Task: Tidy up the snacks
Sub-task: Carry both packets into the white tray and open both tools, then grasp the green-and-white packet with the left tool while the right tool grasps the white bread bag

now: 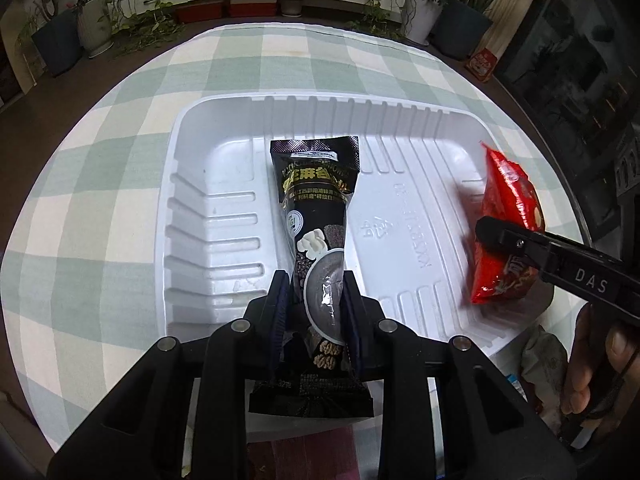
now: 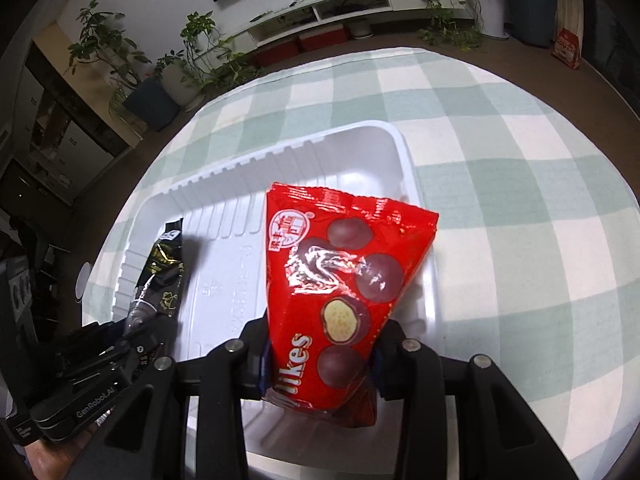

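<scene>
A white plastic tray lies on the checked tablecloth; it also shows in the right wrist view. My left gripper is shut on a black sesame snack packet and holds it over the tray's middle. The packet also shows in the right wrist view. My right gripper is shut on a red chocolate-ball bag over the tray's right side. In the left wrist view the red bag hangs at the tray's right edge, pinched by the right gripper.
The green and white checked tablecloth covers a round table. Crumpled wrappers lie near the table's front right edge. Potted plants, a white low cabinet and a red box stand on the floor beyond.
</scene>
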The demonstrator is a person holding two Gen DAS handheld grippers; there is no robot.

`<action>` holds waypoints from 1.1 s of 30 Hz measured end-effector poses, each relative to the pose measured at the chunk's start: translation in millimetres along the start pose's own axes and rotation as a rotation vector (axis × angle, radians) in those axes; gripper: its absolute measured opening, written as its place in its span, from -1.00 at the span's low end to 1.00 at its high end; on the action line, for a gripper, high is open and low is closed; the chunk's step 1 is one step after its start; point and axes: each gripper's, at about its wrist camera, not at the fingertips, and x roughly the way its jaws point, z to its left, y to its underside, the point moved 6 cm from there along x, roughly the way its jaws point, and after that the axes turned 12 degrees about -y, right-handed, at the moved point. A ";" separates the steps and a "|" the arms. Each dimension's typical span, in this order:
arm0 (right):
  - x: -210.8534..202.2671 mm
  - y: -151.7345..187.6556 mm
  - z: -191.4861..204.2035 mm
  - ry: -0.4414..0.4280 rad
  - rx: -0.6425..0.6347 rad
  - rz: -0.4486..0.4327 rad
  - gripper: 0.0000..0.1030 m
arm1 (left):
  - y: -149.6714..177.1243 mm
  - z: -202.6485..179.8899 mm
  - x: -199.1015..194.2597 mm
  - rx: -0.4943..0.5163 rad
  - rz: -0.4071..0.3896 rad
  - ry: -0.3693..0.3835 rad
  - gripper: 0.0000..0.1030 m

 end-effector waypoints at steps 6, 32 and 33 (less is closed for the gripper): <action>0.7 0.8 1.2 -0.005 -0.010 -0.003 0.10 | 1.2 2.1 -3.7 -0.014 0.004 -0.001 -0.51; -102.8 -2.8 49.2 -0.273 -0.070 -0.307 0.79 | 109.1 91.4 -159.1 -0.022 -0.224 0.033 0.99; -107.4 1.6 50.8 -0.271 -0.080 -0.311 0.79 | 117.5 95.6 -160.3 -0.012 -0.218 0.028 0.99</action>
